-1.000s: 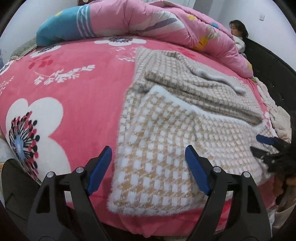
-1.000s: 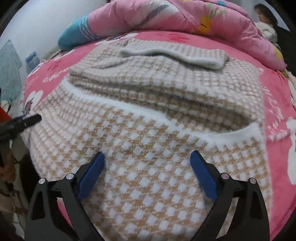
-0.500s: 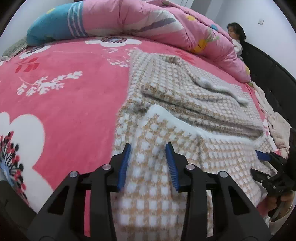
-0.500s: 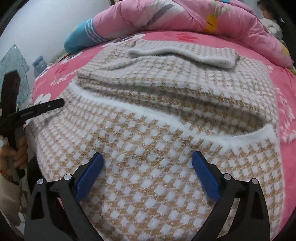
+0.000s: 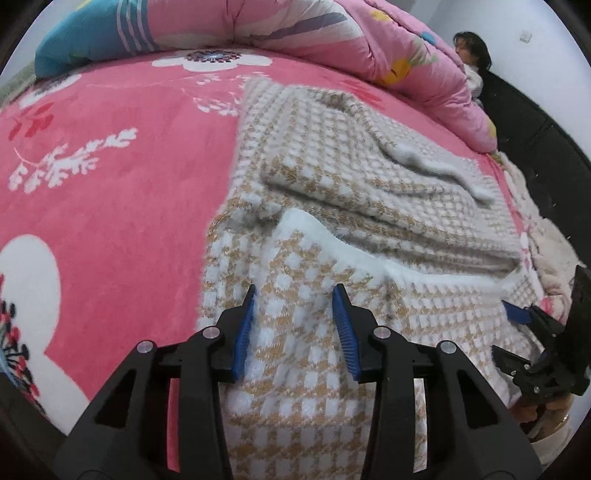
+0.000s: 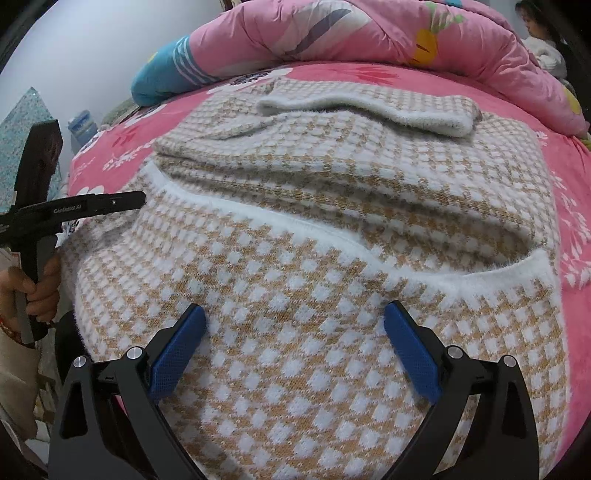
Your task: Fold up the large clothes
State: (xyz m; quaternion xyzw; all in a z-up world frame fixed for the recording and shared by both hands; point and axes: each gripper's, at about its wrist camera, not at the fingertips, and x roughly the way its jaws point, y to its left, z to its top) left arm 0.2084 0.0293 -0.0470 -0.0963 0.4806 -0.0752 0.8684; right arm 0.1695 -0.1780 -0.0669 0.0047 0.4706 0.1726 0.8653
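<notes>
A beige-and-white checked knit sweater [image 5: 369, 192] [image 6: 332, 177] lies partly folded on the pink flowered bedsheet [image 5: 110, 184], its white fuzzy band running across the middle. My left gripper [image 5: 294, 295] sits on the sweater's near left part, jaws narrowed, with a raised bunch of knit pinched between the blue pads. From the right wrist view it shows side-on at the left edge [image 6: 136, 199], held by a hand. My right gripper [image 6: 295, 310] hovers wide open over the near right part, knit below it but nothing pressed between the pads; it also shows at the right [image 5: 502, 328].
A rolled pink quilt [image 5: 295, 33] [image 6: 369, 33] lies along the far side of the bed. A person [image 5: 469, 48] sits at the far right beside a dark frame [image 5: 535, 147]. Pale fluffy cloth [image 5: 546, 251] lies at the bed's right edge.
My left gripper has moved forward from the bed's edge onto the sweater, and its jaws have gone from wide open to narrow around the knit. The right gripper has stayed put.
</notes>
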